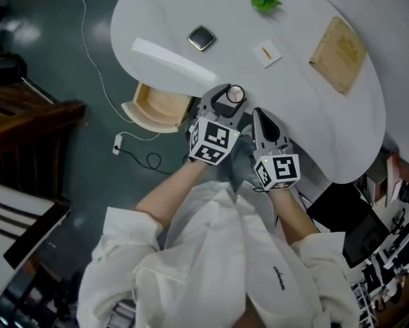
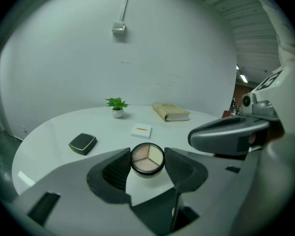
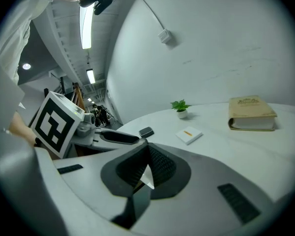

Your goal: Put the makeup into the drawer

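Over the desk [image 1: 313, 115] edge, round makeup [image 1: 235, 93] is clamped in the left hand-held gripper [image 2: 147, 155]; the right hand-held gripper [image 3: 147, 154] is closed, empty.

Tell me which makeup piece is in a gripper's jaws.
The round three-shade compact, held by the left gripper; the dark square compact and white box lie on the table.

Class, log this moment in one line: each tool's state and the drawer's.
left tool: shut on round makeup palette | right tool: shut, empty | drawer: open
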The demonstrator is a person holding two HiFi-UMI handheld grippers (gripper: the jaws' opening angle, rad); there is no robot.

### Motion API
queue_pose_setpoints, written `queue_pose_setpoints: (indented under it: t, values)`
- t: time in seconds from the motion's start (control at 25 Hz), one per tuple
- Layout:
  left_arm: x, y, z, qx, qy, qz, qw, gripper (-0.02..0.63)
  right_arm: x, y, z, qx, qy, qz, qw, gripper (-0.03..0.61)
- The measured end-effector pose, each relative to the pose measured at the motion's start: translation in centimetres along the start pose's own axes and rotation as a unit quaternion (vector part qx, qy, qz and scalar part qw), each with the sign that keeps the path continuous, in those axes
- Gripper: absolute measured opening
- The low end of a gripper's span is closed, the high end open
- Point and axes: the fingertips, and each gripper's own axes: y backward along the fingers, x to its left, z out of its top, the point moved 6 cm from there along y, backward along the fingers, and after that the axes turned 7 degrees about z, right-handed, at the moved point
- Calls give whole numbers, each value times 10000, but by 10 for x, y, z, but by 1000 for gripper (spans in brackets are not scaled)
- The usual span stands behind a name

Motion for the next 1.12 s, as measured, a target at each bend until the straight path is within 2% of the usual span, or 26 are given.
queue_pose_setpoints:
  t: [0.2, 0.48, 0.8, 1.12]
  values:
    - [46, 43, -22, -38, 17, 27, 10000, 227, 52, -44, -9, 157, 128, 390, 9990, 17]
    - [109, 92, -66, 102, 165, 284, 9994, 227, 114, -103, -29, 431, 280, 815, 9953, 17]
    - [151, 122, -118, 347, 206, 478, 9980, 227, 149, -141, -58, 774, 413, 1071, 9904, 17]
    - [179, 124, -170, 735, -146, 217, 9970, 227, 175, -179, -99, 1223, 587, 1401, 9808, 17]
